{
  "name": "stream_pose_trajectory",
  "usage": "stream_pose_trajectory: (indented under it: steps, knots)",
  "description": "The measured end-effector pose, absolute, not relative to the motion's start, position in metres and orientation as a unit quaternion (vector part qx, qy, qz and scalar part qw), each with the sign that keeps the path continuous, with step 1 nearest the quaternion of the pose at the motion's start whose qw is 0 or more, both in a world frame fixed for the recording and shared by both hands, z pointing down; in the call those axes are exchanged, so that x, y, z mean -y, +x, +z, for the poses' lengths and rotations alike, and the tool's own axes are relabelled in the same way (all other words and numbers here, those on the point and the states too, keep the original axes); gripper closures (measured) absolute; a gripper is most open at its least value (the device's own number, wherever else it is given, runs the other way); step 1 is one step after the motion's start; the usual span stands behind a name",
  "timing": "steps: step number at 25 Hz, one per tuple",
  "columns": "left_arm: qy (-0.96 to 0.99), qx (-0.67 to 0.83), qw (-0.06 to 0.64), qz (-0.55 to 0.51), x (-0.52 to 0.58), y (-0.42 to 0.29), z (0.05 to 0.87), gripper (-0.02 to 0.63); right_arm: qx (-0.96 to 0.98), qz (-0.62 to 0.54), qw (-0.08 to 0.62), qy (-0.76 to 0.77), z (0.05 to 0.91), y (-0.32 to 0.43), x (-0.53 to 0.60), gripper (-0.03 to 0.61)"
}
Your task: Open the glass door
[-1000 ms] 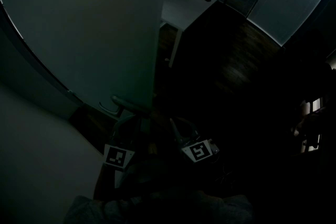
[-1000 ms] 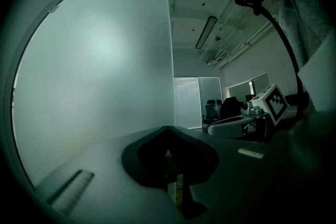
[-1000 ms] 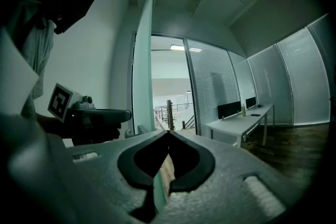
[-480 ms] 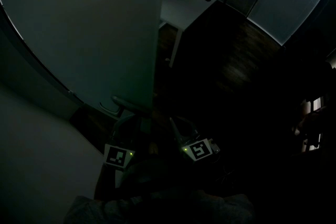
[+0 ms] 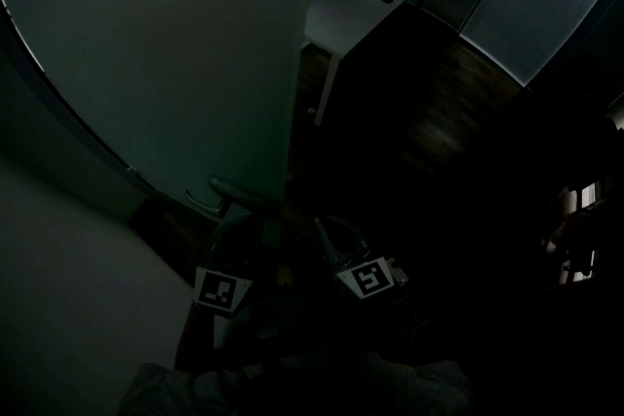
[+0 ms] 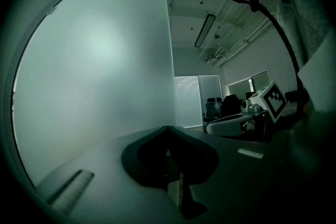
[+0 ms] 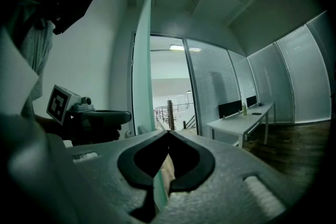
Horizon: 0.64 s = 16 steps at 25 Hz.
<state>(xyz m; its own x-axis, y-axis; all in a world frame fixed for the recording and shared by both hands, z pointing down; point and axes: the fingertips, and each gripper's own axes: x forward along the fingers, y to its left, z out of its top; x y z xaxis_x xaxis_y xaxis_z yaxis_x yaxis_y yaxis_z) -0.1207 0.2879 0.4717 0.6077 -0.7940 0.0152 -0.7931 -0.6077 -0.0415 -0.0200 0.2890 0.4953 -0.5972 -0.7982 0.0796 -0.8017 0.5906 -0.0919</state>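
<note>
The frosted glass door (image 5: 166,54) stands ajar, its free edge (image 5: 292,112) running down the middle of the dim head view, with a lever handle (image 5: 239,196) low on it. Both grippers are just below that handle, at the door's edge. My left gripper (image 6: 168,128) is shut with nothing between its tips, and the door's face (image 6: 100,71) fills the view to its left. My right gripper (image 7: 168,132) also has its tips together, with the door's green edge (image 7: 142,76) straight ahead of it. The marker cubes (image 5: 222,290) (image 5: 369,278) show in the head view.
A white desk (image 5: 356,5) with a bottle stands beyond the door, in front of blinds (image 5: 541,5) and on dark wood flooring (image 5: 429,122). A pale wall (image 5: 68,287) lies at lower left. Through the doorway are a lit corridor and a railing (image 7: 170,107).
The head view has slid very slightly to the right. Both grippers keep their places by the door's edge, and their jaws stand as before.
</note>
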Motion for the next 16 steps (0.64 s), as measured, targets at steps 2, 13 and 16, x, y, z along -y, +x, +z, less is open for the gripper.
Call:
stream_pose_trajectory:
  steps: [2, 13, 16]
  knots:
    - [-0.896, -0.443, 0.014, -0.017, -0.2879, -0.1216, 0.4722, 0.611, 0.892, 0.057, 0.014, 0.448, 0.4946, -0.0205, -0.2888, 0.578]
    - [-0.896, -0.443, 0.016, -0.019, -0.2885, -0.1223, 0.4721, 0.611, 0.892, 0.058, 0.017, 0.448, 0.4952, -0.0214, -0.2887, 0.578]
    - [-0.896, -0.444, 0.015, -0.018, -0.2876, -0.1225, 0.4714, 0.611, 0.893, 0.057, 0.018, 0.445, 0.4957, -0.0227, -0.2882, 0.578]
